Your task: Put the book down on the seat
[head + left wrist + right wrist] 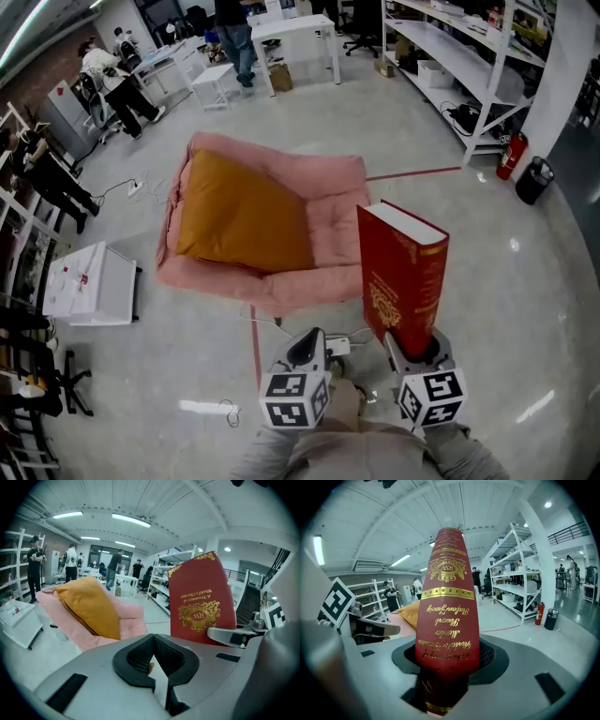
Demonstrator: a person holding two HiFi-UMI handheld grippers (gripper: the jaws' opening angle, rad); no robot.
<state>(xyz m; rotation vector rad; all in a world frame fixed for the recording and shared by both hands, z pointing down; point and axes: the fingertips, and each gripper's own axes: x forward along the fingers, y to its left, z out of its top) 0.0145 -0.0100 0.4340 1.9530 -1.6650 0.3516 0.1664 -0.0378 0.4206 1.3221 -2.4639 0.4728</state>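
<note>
Two hand-held grippers sit at the bottom of the head view. The right hand-held gripper [412, 349] is clamped on the lower end of the red book [405, 272], and its own view shows the jaws pressed against both sides of the gold-lettered spine [447, 606]. The book stands upright in the air, right of centre, above the grey floor [487, 309] and just beside the seat's right edge without touching it. The left hand-held gripper [307, 349] is alongside, lower centre, with its jaws drawn together and nothing between them [154, 656]. From its view the book's front cover [201, 599] rises at the right.

Moving outward, the pink seat [333, 220] fills the middle of the frame, low and wide, with an orange cushion [239, 216] lying across its left half. A white low bench [89, 281] stands at the left edge. White shelving [469, 47] runs along the upper right, with a red fire extinguisher [509, 155] and a black bin [534, 180] near its end. People stand in the upper left.
</note>
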